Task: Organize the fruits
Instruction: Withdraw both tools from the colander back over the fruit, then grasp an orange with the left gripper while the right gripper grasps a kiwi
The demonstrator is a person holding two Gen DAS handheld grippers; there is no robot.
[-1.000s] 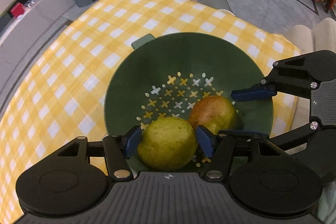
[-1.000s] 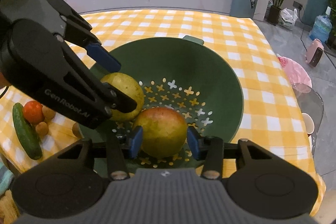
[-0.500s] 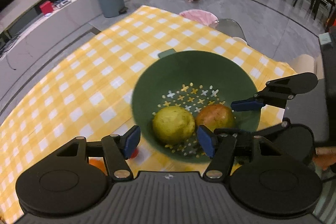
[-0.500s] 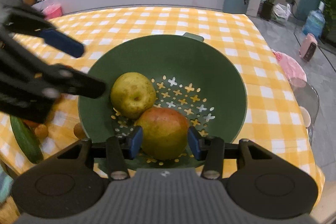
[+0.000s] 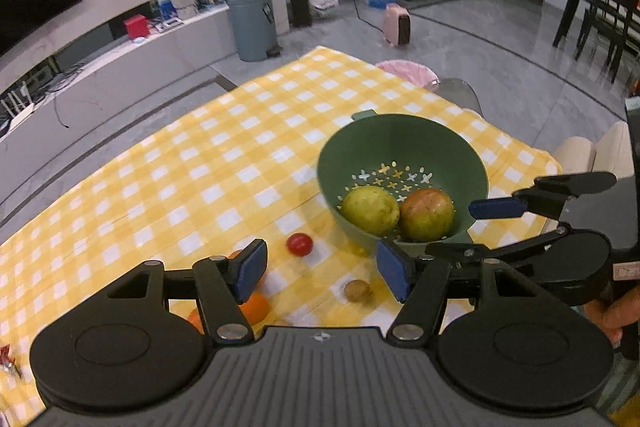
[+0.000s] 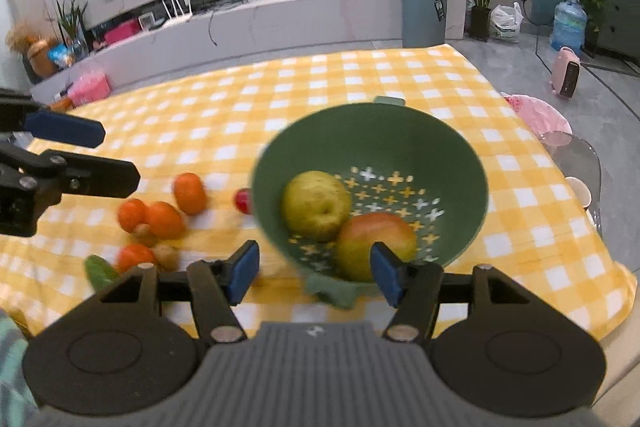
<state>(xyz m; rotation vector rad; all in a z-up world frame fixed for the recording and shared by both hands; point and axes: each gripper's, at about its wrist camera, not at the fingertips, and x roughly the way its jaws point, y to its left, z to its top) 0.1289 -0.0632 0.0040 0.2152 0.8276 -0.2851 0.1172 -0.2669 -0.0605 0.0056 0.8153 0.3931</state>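
- The left tongs [image 5: 322, 269] stand wide with nothing between the pads; only the checked cloth and a small brown fruit [image 5: 357, 290] show through the gap. They hang above the surface, empty, which fits a hand that is free for the next piece.
- The right tongs [image 6: 314, 273] are opening, and nothing is pressed between the pads. The reddish-green mango [image 6: 376, 243] lies just beyond them inside the bowl, apart from both pads, so it reads as set down, not carried.
- Just ahead of the right tongs sits the green colander bowl [image 6: 460, 155], its near handle tab almost under the pads. It holds the mango and a yellow-green pear-like fruit [image 6: 316, 205], which touch each other on the near side of the perforated bottom; the sloping wall likely gathers them there.
- To the left of the right tongs and outside the bowl, loose produce waits on the surface [image 6: 240, 107]: several oranges [image 6: 162, 219], a red tomato [image 6: 243, 201] close to the bowl's wall, small brown fruits and the end of a cucumber [image 6: 99, 271]. They lie close together, seemingly the unsorted pile.
- From the left tongs the same tomato [image 5: 299, 244] lies just ahead between the pads' line and the bowl [image 5: 400, 135], with an orange [image 5: 254, 307] partly hidden under the left pad.
- By this judgement, two large fruits are sorted and the small ones remain; the round ones may roll when nudged.
- Farther off, beyond the cloth, stand a grey bin [image 6: 424, 13] and a low shelf along the wall.
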